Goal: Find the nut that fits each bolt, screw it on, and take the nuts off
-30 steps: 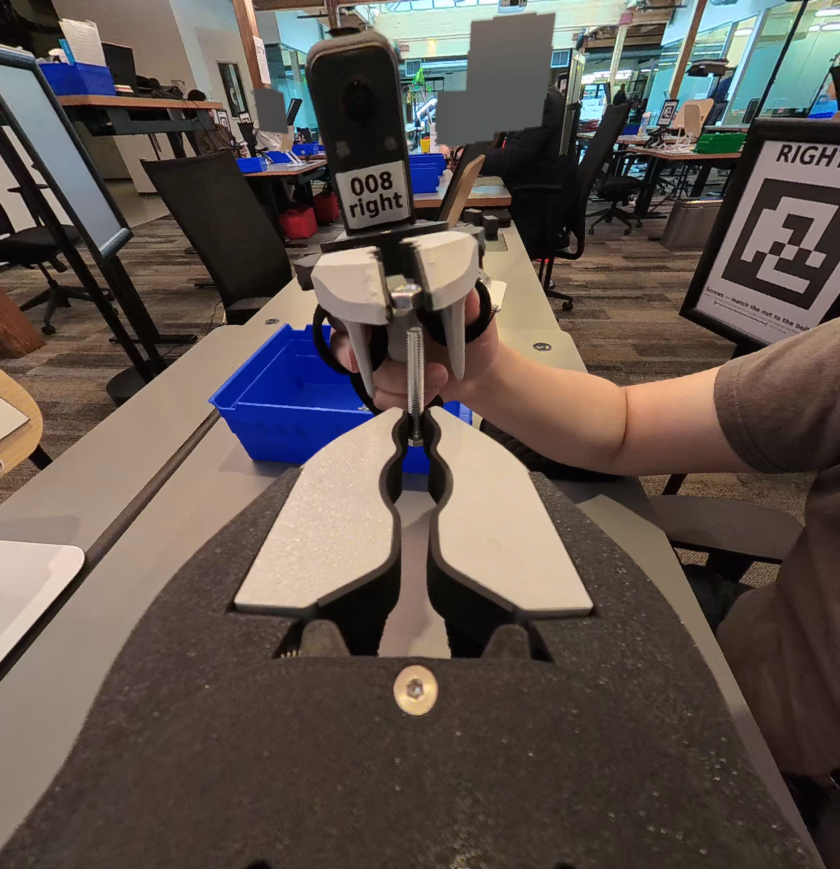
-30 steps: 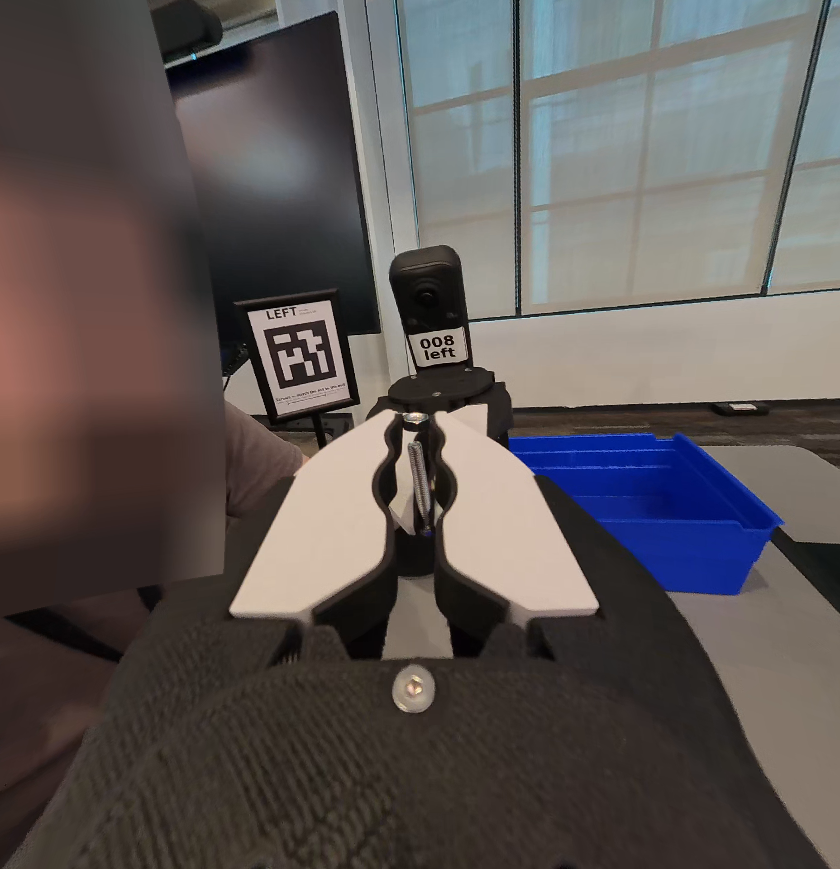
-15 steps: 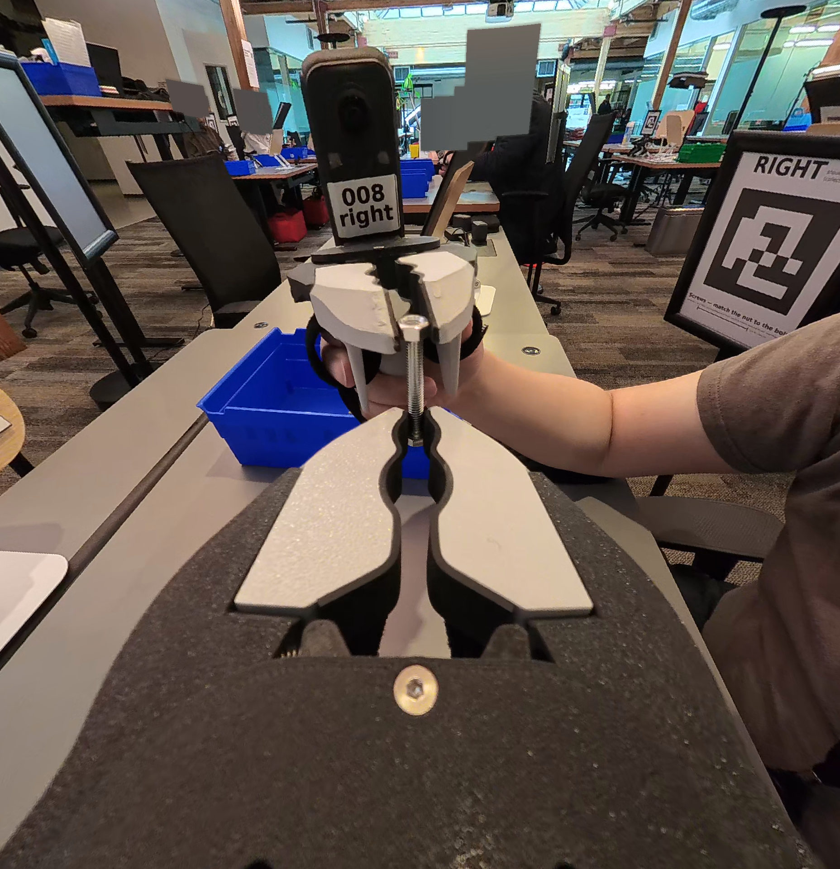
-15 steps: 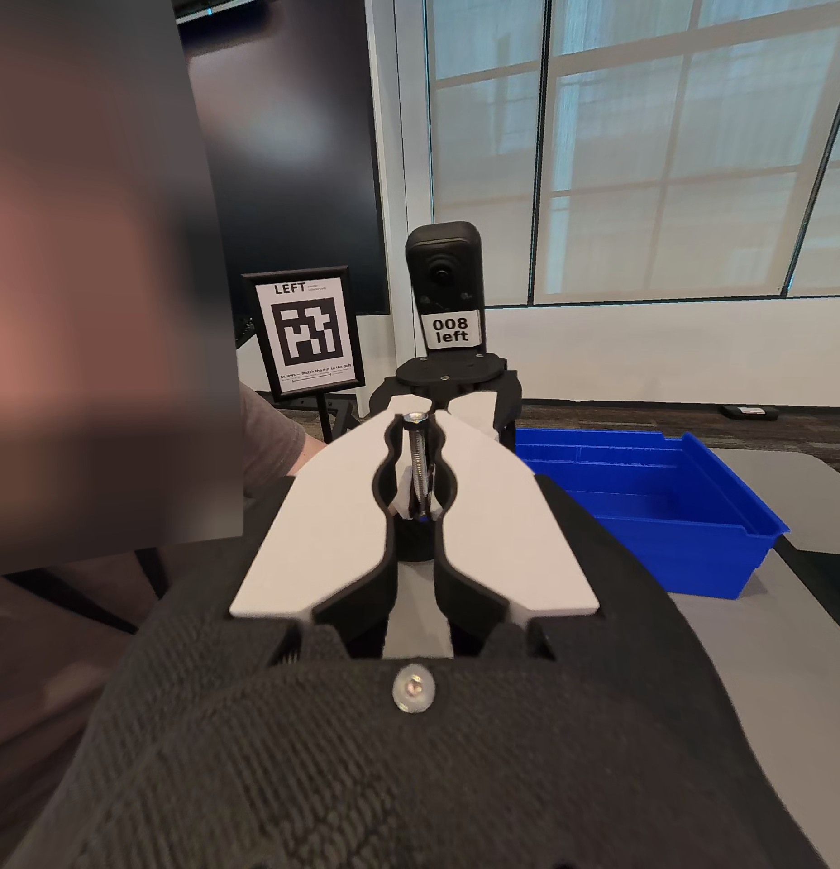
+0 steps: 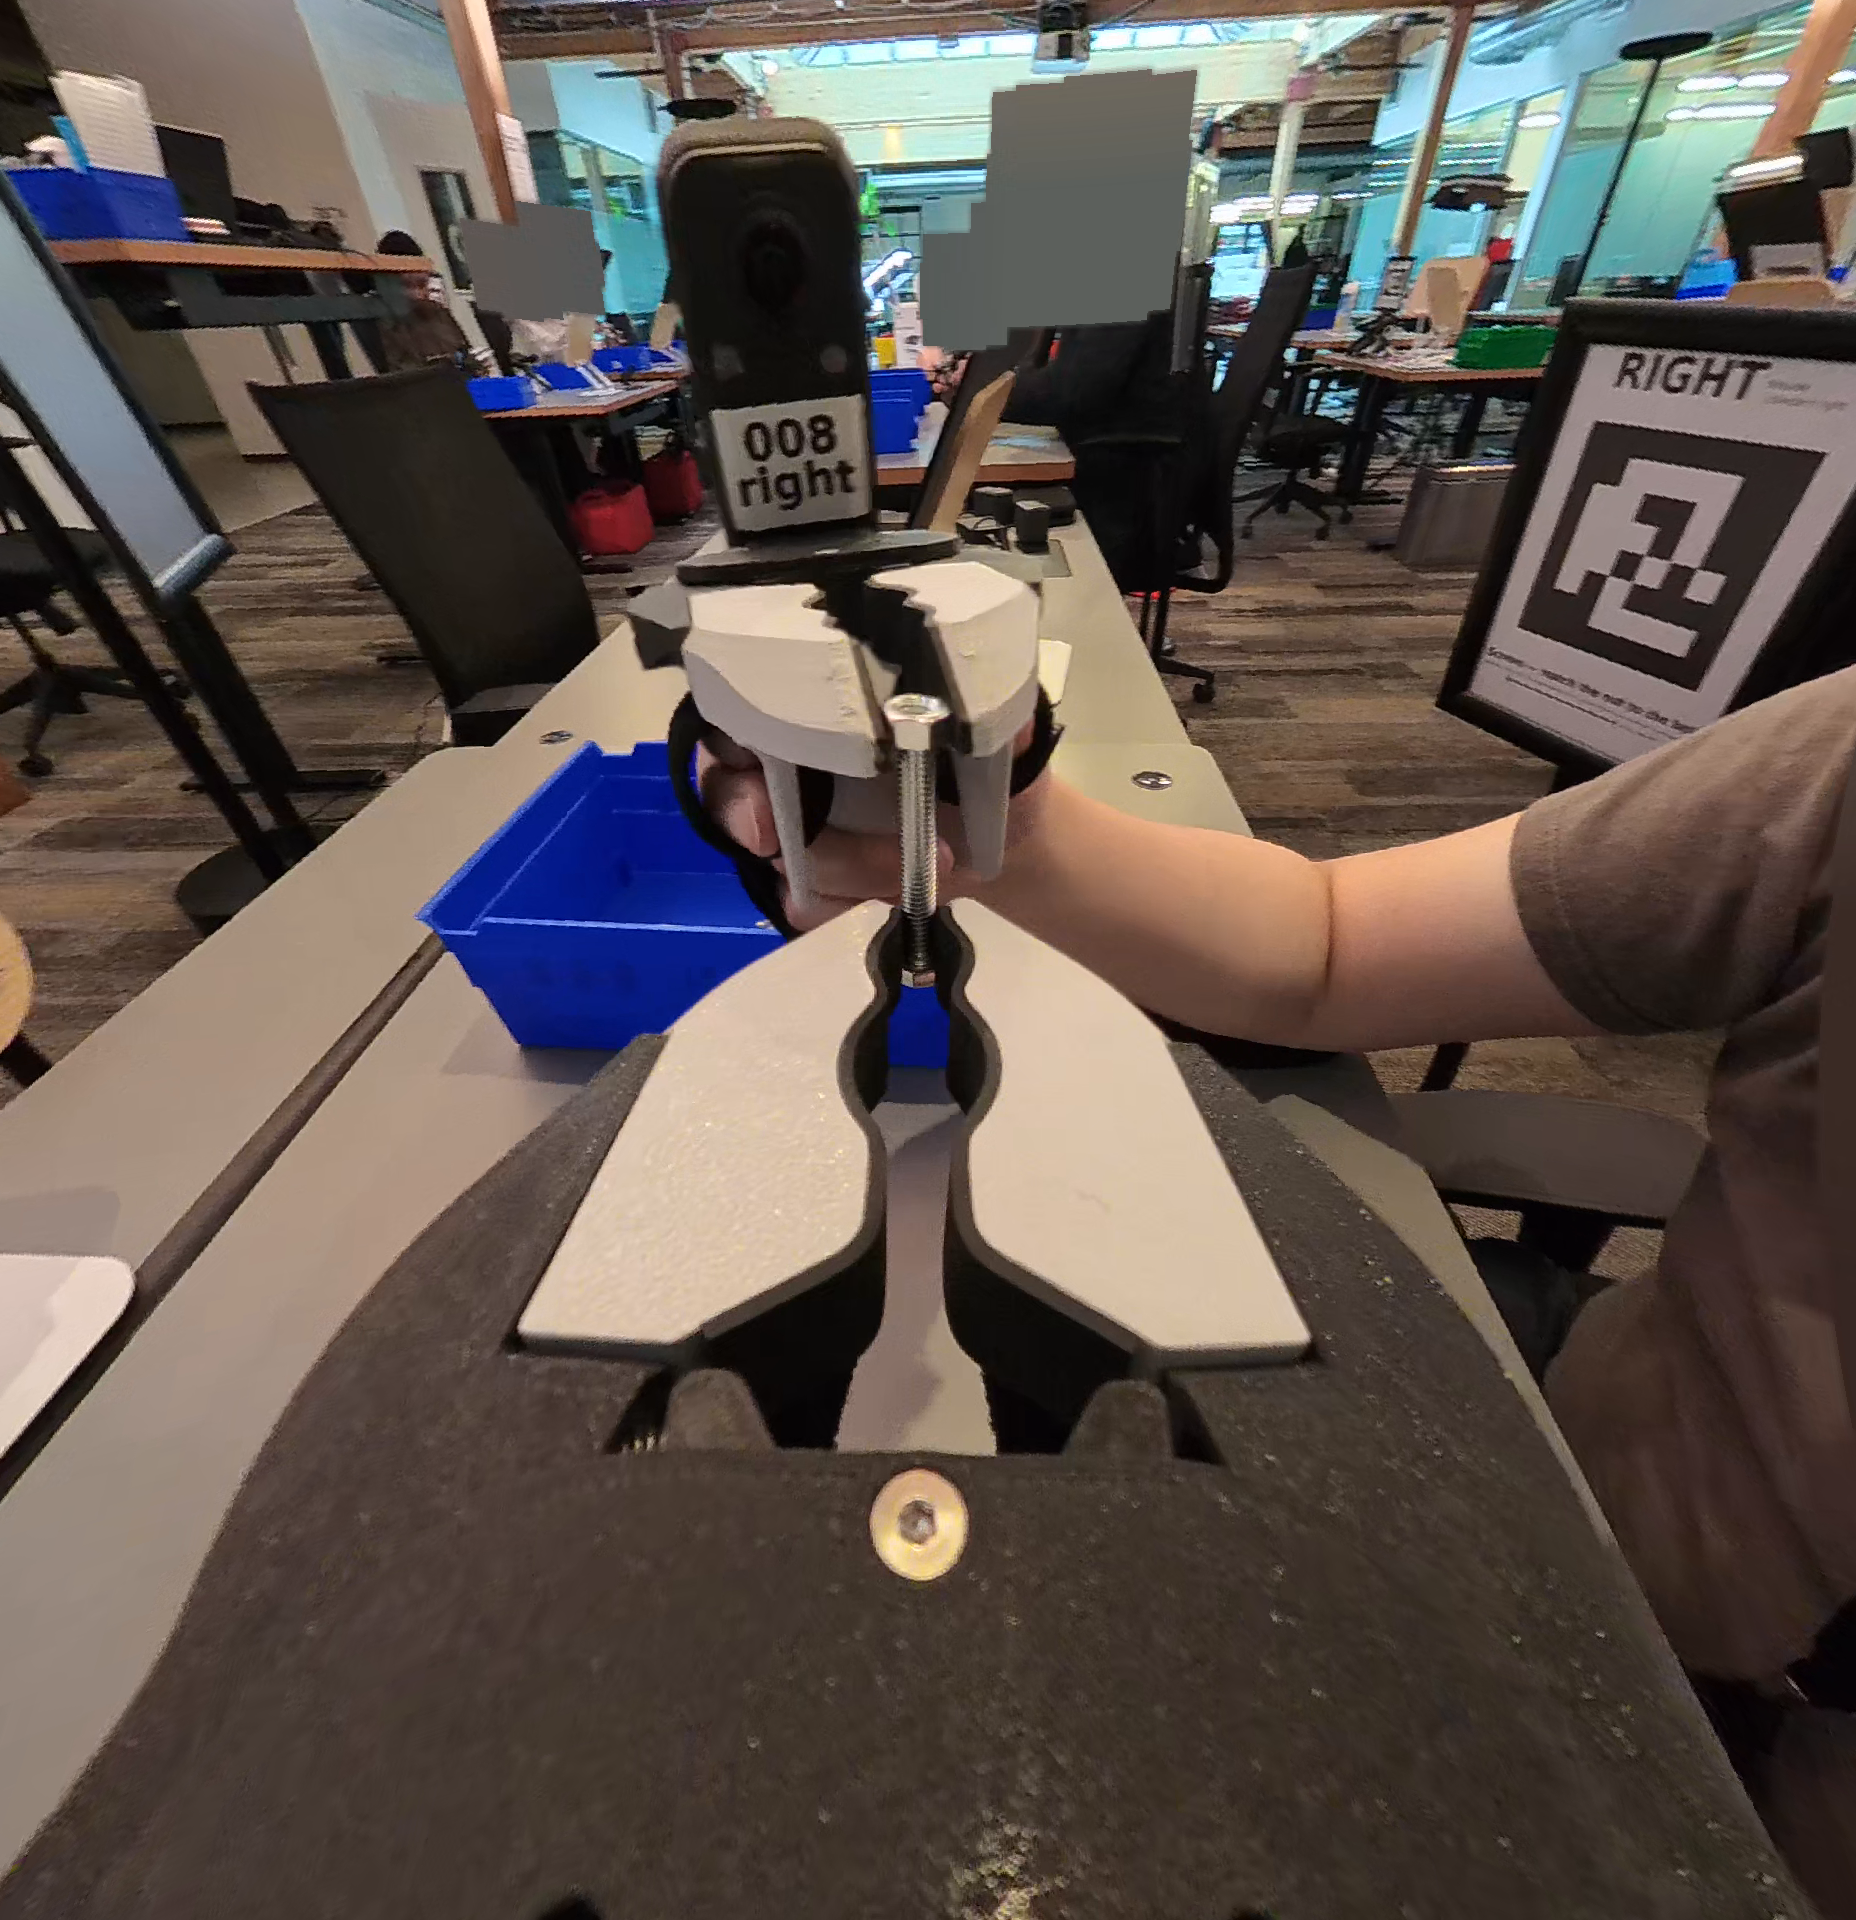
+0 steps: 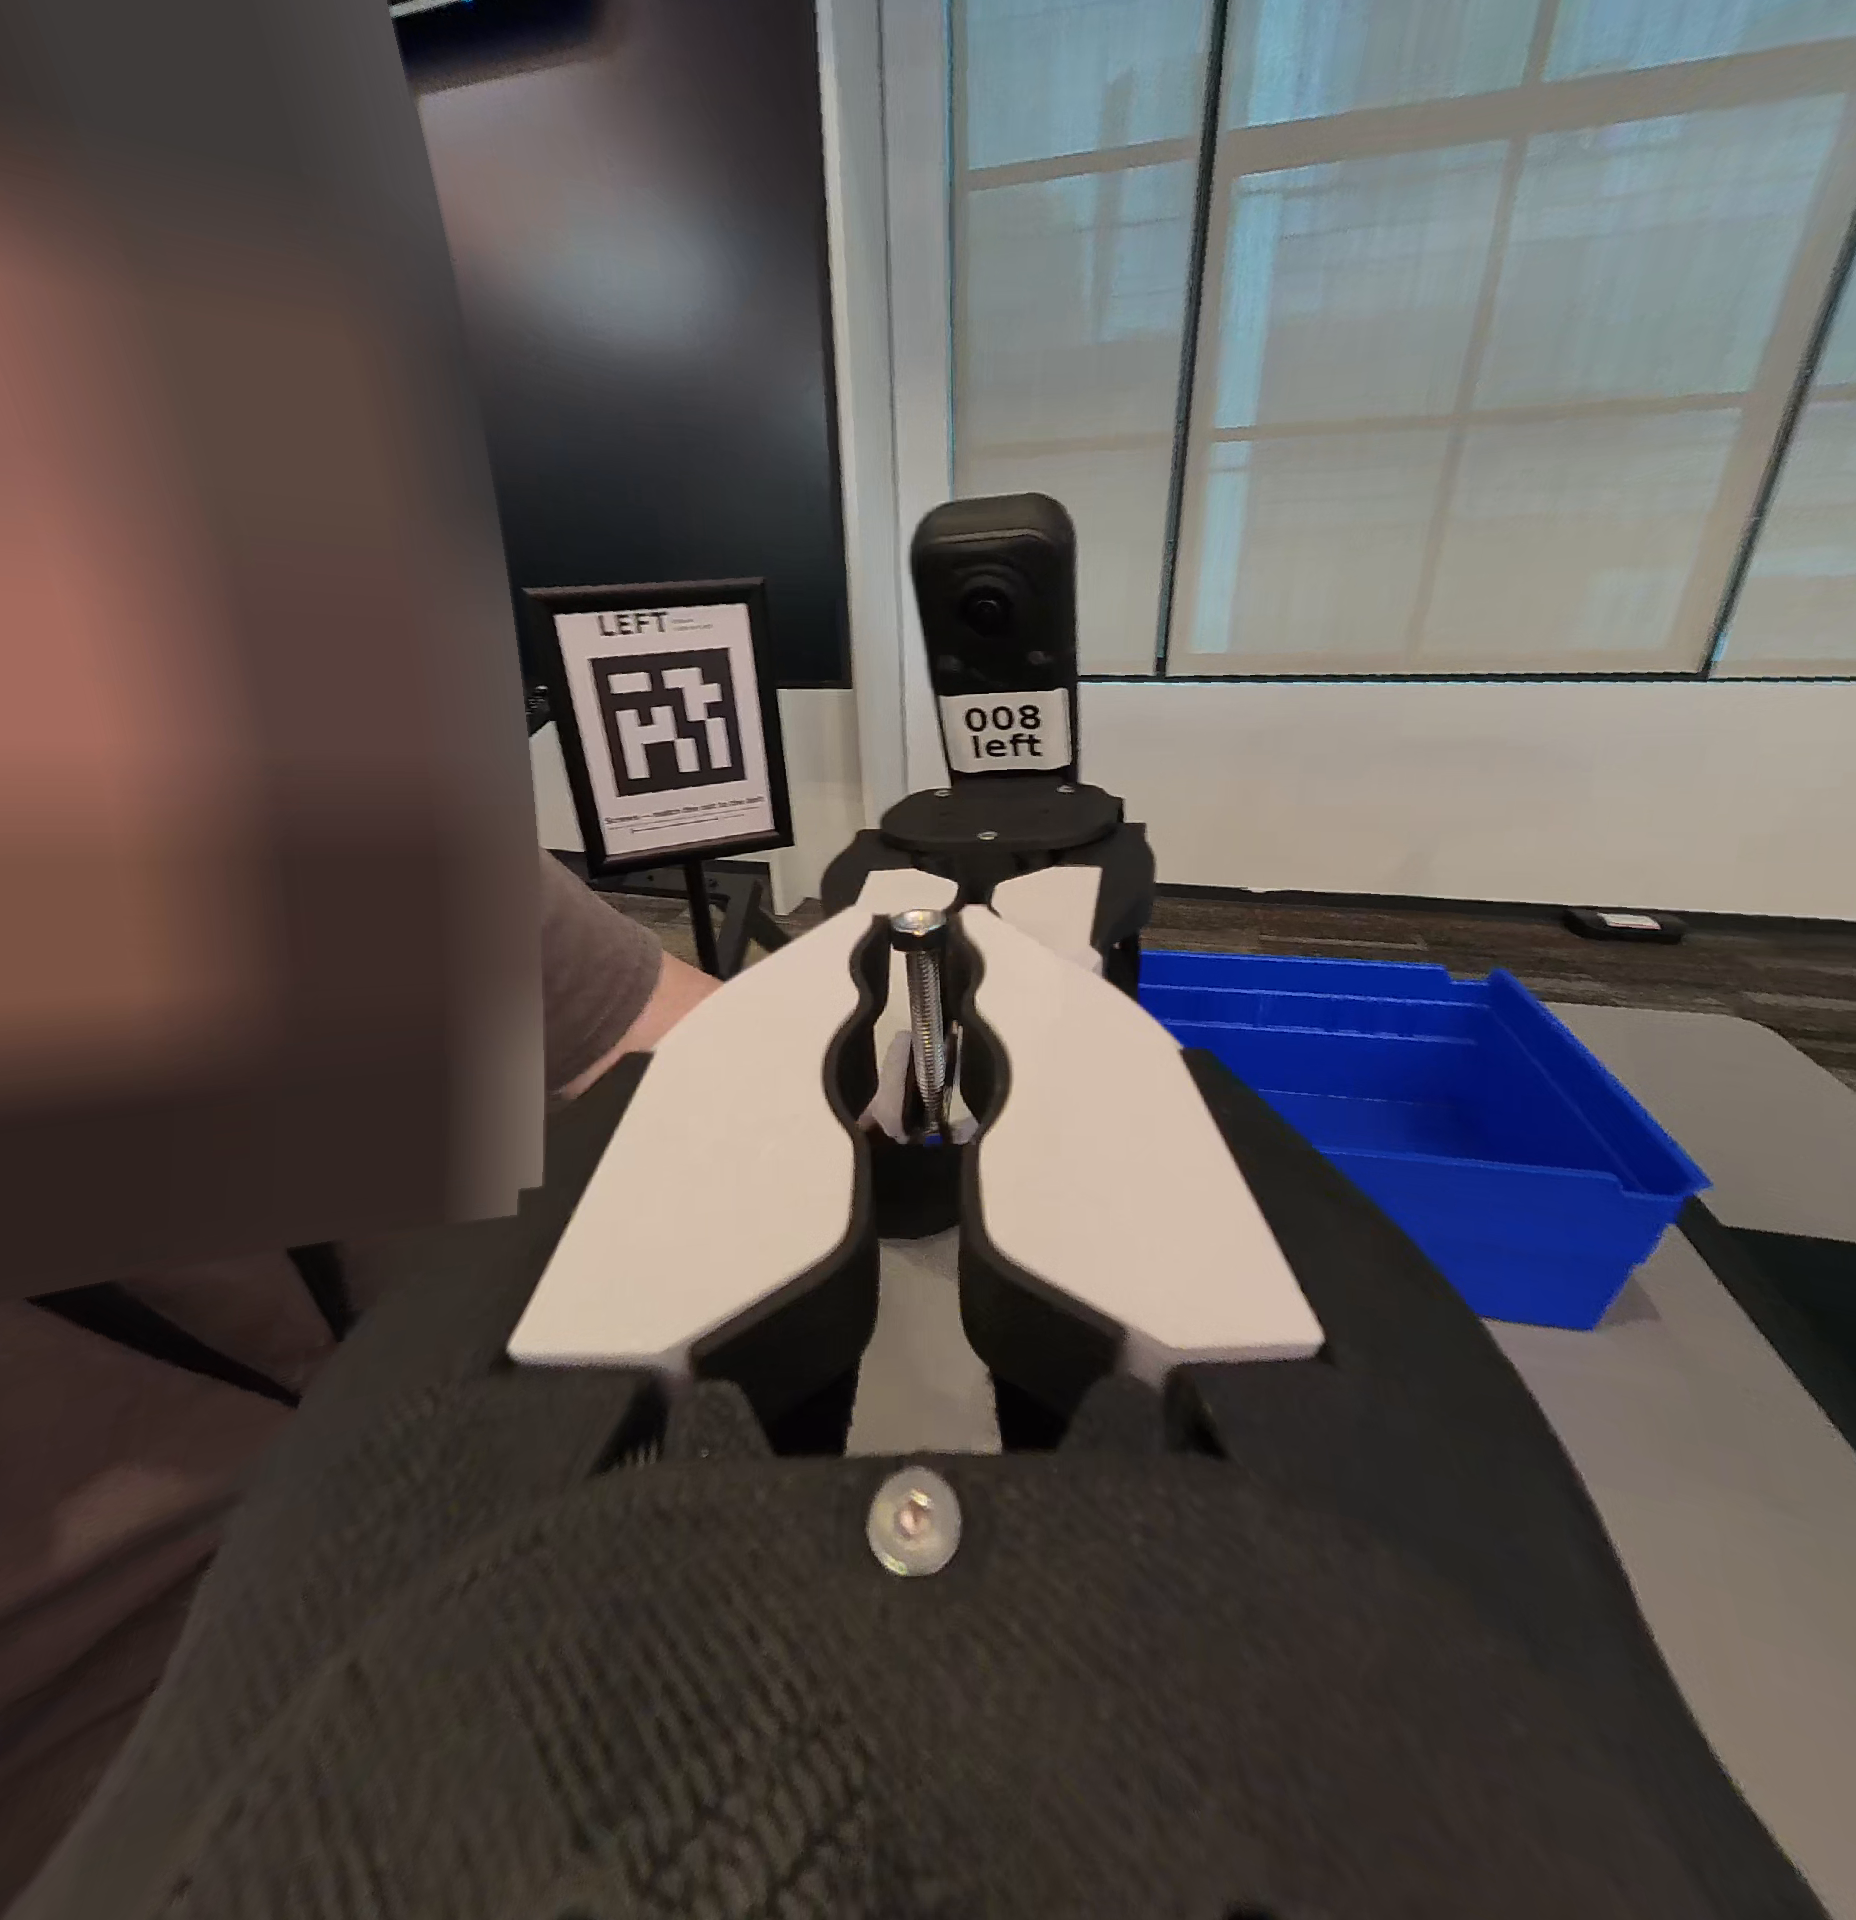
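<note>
I see a long silver bolt [image 5: 917,831] with a socket head, threaded along its shaft, held between both tools: my left gripper [image 5: 919,951] pinches its lower end, my right gripper [image 6: 916,935] clamps the head. Below lies a grey table [image 5: 280,1039] in an open office, with a blue bin [image 5: 591,935] whose visible inside looks bare.

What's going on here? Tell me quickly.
A person holds a gripper in each hand, facing each other above a grey table. The right gripper has its fingers closed on the head of a long bolt; the left gripper pinches the threaded end. Whether a nut sits there is too small to tell. A blue bin stands behind.
</note>
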